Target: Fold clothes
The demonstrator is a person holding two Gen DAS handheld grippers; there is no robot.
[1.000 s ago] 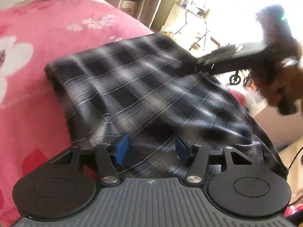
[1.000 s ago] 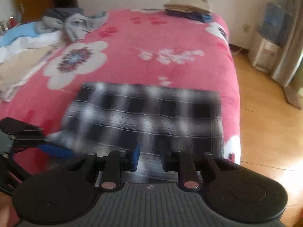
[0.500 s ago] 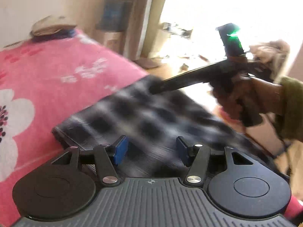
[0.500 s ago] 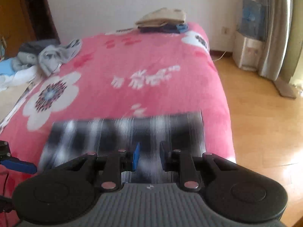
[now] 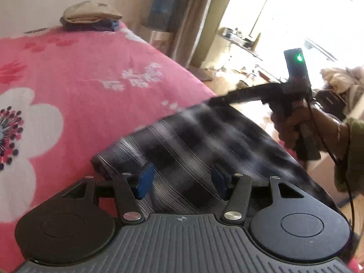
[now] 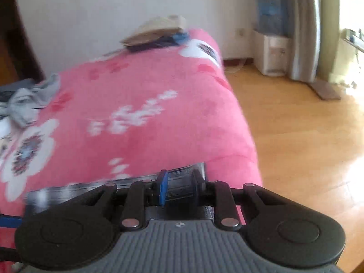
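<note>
The black-and-white plaid garment (image 5: 204, 141) lies folded at the near edge of the pink floral bedspread (image 5: 91, 72), and it now sits lower and closer in both views than a second ago. The left gripper (image 5: 182, 180) hovers over it with jaws spread, pinching nothing. The right gripper (image 6: 179, 187) has rolled and dropped to the far corner; its jaws stand narrow around the cloth's edge, though blur hides whether the pads press it.

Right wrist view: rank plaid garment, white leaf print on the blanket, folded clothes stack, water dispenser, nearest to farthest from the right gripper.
1. Plaid garment: right at the right gripper, between its fingers.
2. White leaf print: mid-blanket, ahead and left.
3. Folded clothes stack: far end of the bed by the wall.
4. Water dispenser: far right corner; too close to the stack to separate confidently.
</note>
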